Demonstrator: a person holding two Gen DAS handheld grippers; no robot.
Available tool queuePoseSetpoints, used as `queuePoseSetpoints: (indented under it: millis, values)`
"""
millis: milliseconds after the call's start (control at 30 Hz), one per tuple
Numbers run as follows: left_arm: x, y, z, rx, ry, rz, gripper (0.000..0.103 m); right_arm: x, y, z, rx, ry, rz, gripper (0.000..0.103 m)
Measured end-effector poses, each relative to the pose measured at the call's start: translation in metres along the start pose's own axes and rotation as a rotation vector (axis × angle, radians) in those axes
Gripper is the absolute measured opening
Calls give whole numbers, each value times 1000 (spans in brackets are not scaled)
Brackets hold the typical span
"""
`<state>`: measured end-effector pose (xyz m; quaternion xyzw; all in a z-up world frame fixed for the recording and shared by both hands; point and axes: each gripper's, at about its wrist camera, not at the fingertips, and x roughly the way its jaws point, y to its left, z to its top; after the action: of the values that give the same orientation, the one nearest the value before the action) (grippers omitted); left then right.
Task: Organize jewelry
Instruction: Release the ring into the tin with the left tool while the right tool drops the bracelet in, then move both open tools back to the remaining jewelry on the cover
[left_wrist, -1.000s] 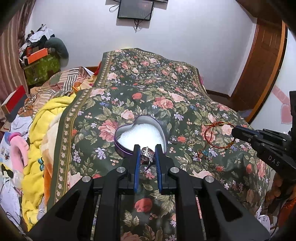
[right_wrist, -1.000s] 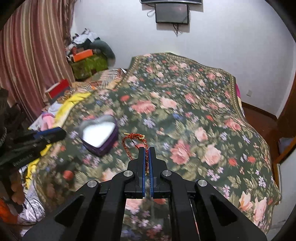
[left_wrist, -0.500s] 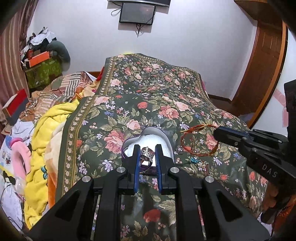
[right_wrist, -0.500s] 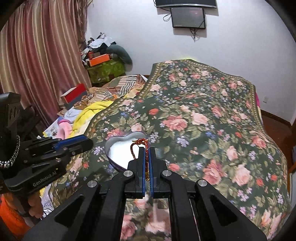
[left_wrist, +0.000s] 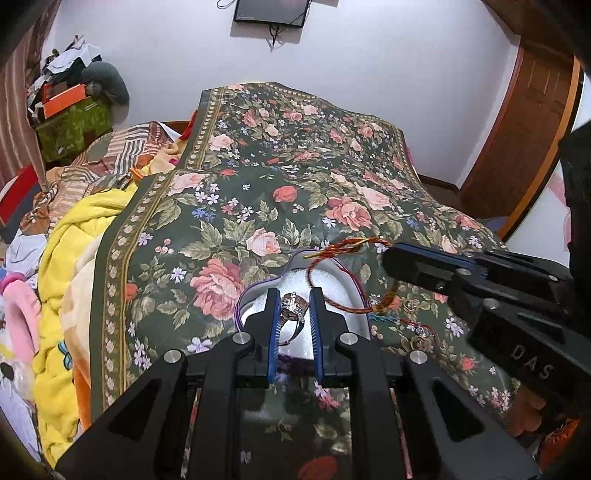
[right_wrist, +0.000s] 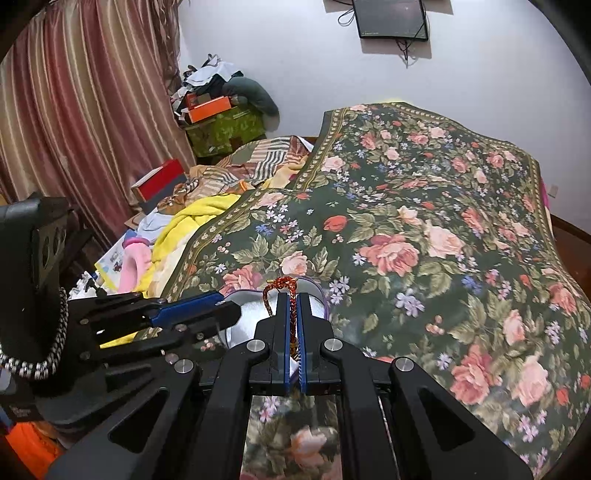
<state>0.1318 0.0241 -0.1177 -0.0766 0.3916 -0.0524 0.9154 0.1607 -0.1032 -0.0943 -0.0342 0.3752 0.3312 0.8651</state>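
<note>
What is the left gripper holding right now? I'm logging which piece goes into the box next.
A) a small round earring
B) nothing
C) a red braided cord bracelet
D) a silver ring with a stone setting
D: in the left wrist view the silver ring sits clamped between the jaws of the left gripper, over the heart-shaped box; the red cord bracelet hangs from the right gripper.

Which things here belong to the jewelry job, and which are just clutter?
Job:
heart-shaped tin
ring in left gripper
red cord bracelet in right gripper
small charms on the floral bedspread

Clutter:
yellow blanket
orange box
wall screen
</note>
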Motion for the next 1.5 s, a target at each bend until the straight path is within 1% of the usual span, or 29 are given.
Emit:
queuePoseSetpoints:
  millis: [133, 333, 433, 667, 767, 800, 867, 933, 1000, 1100, 1133, 1233, 1367, 1500]
  values:
    - [8, 2, 3, 6, 10, 15, 14, 14, -2, 1, 8, 26, 9, 3]
    - [14, 3, 3, 13, 28, 13, 14, 30, -8, -5, 30, 78, 27, 3]
    - [13, 2, 2, 16, 27, 15, 14, 34, -8, -7, 21, 102, 18, 3]
    - [7, 1, 4, 14, 22, 20, 14, 31, -3, -10, -27, 122, -5, 3]
    - [-1, 1, 4, 14, 9, 28, 14, 30, -2, -10, -31, 140, -33, 8]
    - [-4, 1, 5, 13, 6, 30, 14, 28, -1, -10, -38, 141, -47, 11]
    - [-9, 1, 6, 10, -1, 37, 14, 21, 2, -10, -54, 128, -66, 20]
    - [-14, 1, 6, 6, -7, 42, 14, 12, 4, -10, -68, 102, -82, 34]
    - [-19, 0, 7, 6, -13, 46, 14, 2, 5, -8, -82, 71, -96, 37]
    - [-31, -4, 8, 11, -31, 50, 14, -15, 5, -5, -95, 33, -123, 37]
    - [-34, -5, 8, 14, -36, 52, 16, -20, 4, -4, -93, 22, -128, 38]
    - [-46, -12, 9, 27, -65, 64, 31, -34, -2, -1, -80, -7, -146, 38]
    - [-57, -21, 10, 45, -85, 71, 33, -52, -16, -4, -68, -34, -191, 40]
    - [-61, -30, 8, 55, -84, 65, 37, -61, -32, -12, -43, -27, -225, 40]
